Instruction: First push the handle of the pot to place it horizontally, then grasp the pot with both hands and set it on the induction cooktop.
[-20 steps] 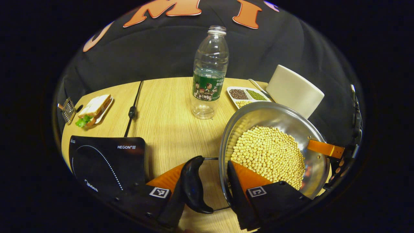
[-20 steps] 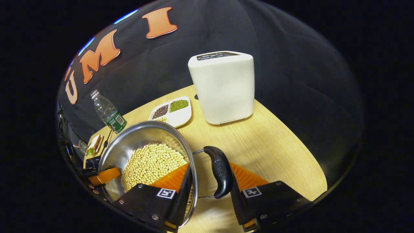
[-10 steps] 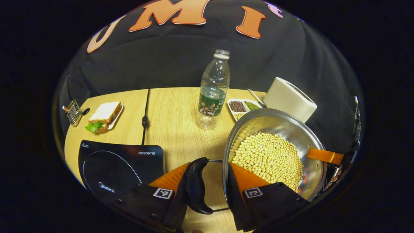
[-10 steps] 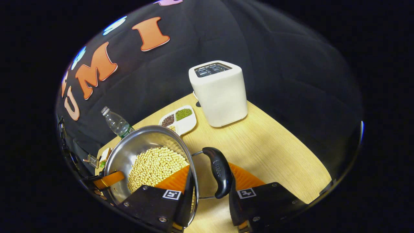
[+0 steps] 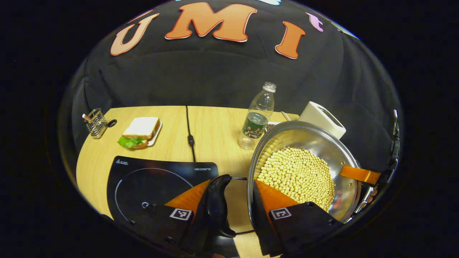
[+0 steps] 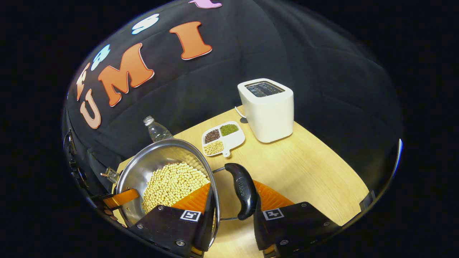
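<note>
Left gripper (image 5: 235, 211) clamped on the pot's black side handle (image 5: 215, 206) at lower centre of the left gripper view, one finger outside the grip, the other inside the rim. Right gripper (image 6: 229, 211) closed likewise on the opposite black handle (image 6: 241, 190) at lower centre of the right gripper view. Steel pot (image 5: 312, 139) of pale beans (image 5: 296, 173) held between both, lower right in the left gripper view. Induction cooktop (image 5: 143, 182) at lower left, on the wooden table (image 5: 215, 125). Bottle (image 5: 258, 114) just behind the pot
</note>
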